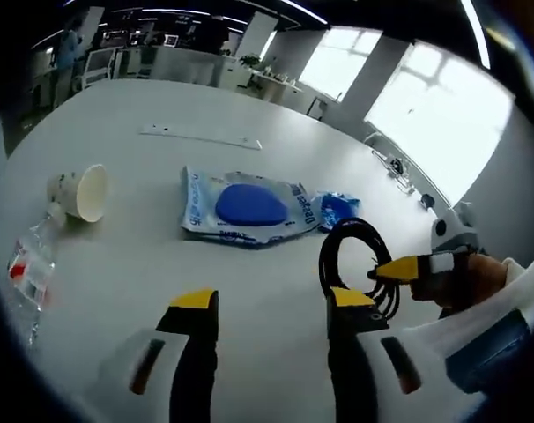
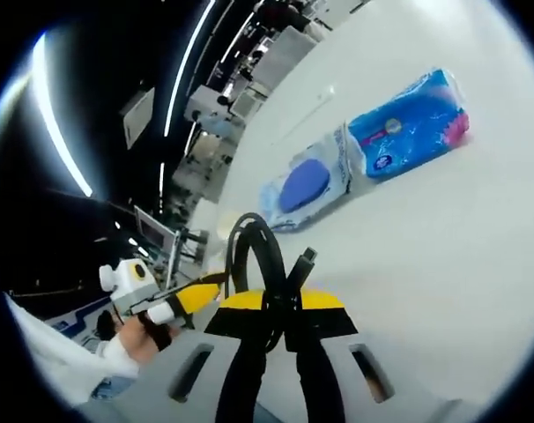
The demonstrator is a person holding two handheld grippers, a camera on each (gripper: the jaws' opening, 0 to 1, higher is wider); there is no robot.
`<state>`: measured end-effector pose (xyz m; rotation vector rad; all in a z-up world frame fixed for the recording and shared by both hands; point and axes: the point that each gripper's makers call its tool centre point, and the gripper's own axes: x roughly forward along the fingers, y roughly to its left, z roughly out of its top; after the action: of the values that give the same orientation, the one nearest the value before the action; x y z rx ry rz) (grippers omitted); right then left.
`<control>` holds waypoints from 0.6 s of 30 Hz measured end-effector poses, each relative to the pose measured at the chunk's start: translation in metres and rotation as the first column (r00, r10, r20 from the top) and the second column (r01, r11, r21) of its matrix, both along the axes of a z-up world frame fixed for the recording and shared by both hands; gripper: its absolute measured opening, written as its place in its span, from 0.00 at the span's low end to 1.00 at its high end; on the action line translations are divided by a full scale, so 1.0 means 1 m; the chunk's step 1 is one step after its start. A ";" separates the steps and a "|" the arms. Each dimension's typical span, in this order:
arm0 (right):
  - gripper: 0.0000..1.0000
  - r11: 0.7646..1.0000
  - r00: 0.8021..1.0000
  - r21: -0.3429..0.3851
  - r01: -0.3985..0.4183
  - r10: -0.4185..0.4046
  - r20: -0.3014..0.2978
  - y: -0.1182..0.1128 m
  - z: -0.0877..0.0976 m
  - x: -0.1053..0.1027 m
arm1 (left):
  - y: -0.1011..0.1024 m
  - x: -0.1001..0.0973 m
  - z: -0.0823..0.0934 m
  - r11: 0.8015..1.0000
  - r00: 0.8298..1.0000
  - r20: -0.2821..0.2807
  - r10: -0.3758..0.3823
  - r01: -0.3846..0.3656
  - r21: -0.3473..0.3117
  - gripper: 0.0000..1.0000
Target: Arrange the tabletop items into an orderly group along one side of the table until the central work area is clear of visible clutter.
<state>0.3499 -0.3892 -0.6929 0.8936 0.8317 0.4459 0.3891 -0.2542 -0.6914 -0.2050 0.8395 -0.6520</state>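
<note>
Cable (image 2: 256,264), black and coiled, pinched right between the pressed-together jaws of the right gripper (image 2: 276,310), loops sticking up above the yellow pads and a plug end poking out to the side. Also visible from the left gripper view (image 1: 351,256), held up off the white table (image 1: 276,291) near the right edge. Left gripper (image 1: 274,300) hanging low over the bare tabletop with jaws spread, nothing in them.

Rest of the clutter sits mid-table: flat clear packet with a blue pad inside (image 1: 249,207), a smaller blue pack (image 1: 337,210) touching its right end, paper cup (image 1: 84,192) tipped on its side, clear plastic bottle (image 1: 29,264) lying just beside the cup, and a long ruler-like strip (image 1: 201,137) farther back.

For doing this step well, probably best to:
- keep the pinch firm so the coil doesn't spring open
- lower it flat at one table edge rather than dropping it
- tuck the loose plug end in against the loops
- leave room beside it for the packets, cup and bottle

Main risk looks like the coil unwinding on release.

Writing: something printed in blue down the packet's ends, can't make it out. Blue pack has a white label patch in the right gripper view (image 2: 408,123), also unreadable. No brand legible anywhere.
</note>
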 end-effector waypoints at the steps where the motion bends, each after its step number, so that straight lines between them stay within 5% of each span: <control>1: 0.09 1.000 1.000 0.000 0.009 -0.009 -0.006 -0.003 -0.001 0.000 | 0.002 -0.001 -0.001 1.000 1.000 -0.004 0.007 -0.007 0.000 0.49; 4: 0.09 1.000 0.999 0.005 0.031 -0.031 -0.016 -0.009 -0.003 0.001 | 0.010 -0.001 -0.003 0.999 0.999 -0.014 0.034 -0.034 -0.008 0.50; 7: 0.09 0.998 0.998 -0.007 0.059 -0.059 -0.027 -0.020 -0.007 0.003 | 0.020 -0.003 -0.009 0.998 1.000 -0.008 0.024 -0.023 0.056 0.47; 18: 0.09 0.988 0.986 -0.016 0.151 -0.152 -0.071 -0.053 -0.019 0.004 | 0.035 -0.013 -0.019 0.996 0.995 -0.059 0.076 -0.074 0.041 0.48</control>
<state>0.3543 -0.4426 -0.7121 0.9601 0.8242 0.2779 0.3759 -0.2197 -0.7106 -0.2210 0.8979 -0.5607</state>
